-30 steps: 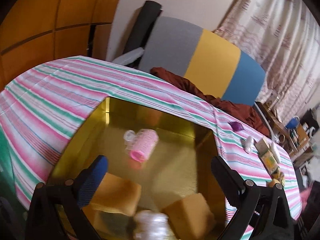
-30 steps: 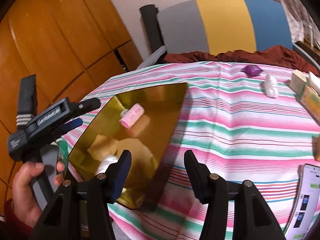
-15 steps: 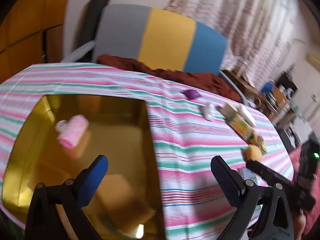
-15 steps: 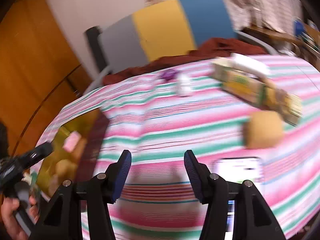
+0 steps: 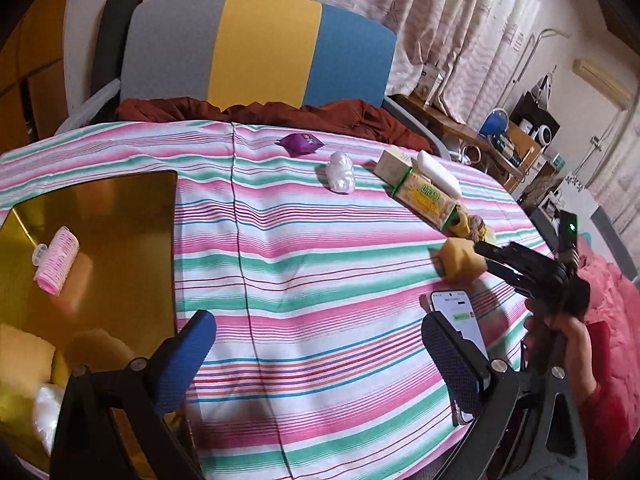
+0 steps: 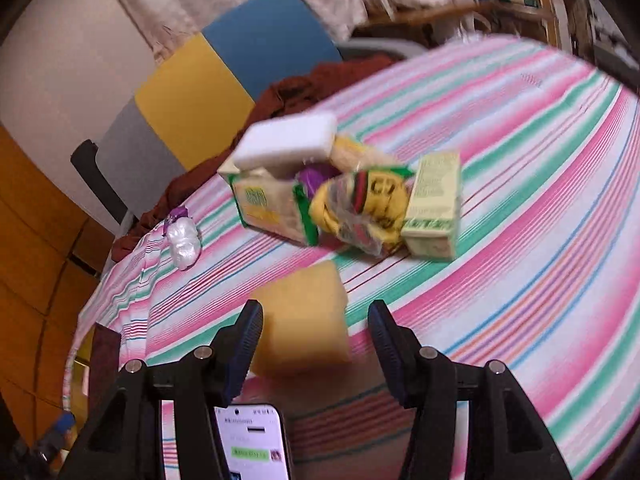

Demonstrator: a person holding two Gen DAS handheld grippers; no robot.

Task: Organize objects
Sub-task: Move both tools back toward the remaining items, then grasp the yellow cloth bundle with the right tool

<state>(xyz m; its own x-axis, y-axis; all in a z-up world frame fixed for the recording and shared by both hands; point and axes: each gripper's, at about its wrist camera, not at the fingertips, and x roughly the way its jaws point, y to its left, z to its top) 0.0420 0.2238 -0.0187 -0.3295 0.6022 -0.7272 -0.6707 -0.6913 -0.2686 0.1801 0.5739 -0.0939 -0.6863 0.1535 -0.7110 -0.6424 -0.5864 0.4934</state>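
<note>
Nearest in the right wrist view, a lit phone (image 6: 250, 442) is seen lying on the striped tablecloth (image 6: 520, 208) under the tongs. The right gripper (image 6: 316, 332) has been swung away from the gold tray (image 5: 120, 216), which filled its view a second ago, and is now brought up to a yellow sponge (image 6: 302, 320) — its jaws stand about half open, the sponge partly between them but not pressed. The left gripper (image 5: 316, 360) is held wide open and empty above bare cloth, the tray now off to its side. Beyond the sponge a clutter of packets (image 6: 360, 204) is left, then a white wad (image 6: 183, 242). The pink roller (image 5: 56, 260) is already lying in the tray; the sponge is judged the next pick.
</note>
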